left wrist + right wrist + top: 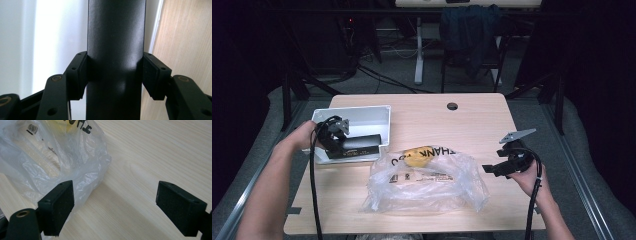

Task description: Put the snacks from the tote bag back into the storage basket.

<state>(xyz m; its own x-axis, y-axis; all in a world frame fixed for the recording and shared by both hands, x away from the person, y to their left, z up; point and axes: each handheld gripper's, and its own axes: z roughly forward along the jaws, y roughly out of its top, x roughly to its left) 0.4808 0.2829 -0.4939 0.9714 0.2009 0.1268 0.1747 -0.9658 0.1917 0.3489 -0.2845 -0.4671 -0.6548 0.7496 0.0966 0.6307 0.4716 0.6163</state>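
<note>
My left gripper (343,145) is shut on a long black box (362,144), holding it over the front part of a white tray (362,111) at the table's left. In the left gripper view the black box (115,50) runs up between the two pads (82,75), with my left gripper (115,75) clamped on its sides. A clear plastic bag (427,185) with black print lies mid-table with a yellow item (419,156) inside. My right gripper (490,169) is open just right of the bag. My right gripper (120,202) has bare table between its jaws, the bag (50,165) by its left pad.
The wooden table (472,125) has a small cable hole (452,106) near its far edge. Beyond the table stands a chair with dark cloth (469,25) draped over it. Cables trail from both grippers toward the near edge.
</note>
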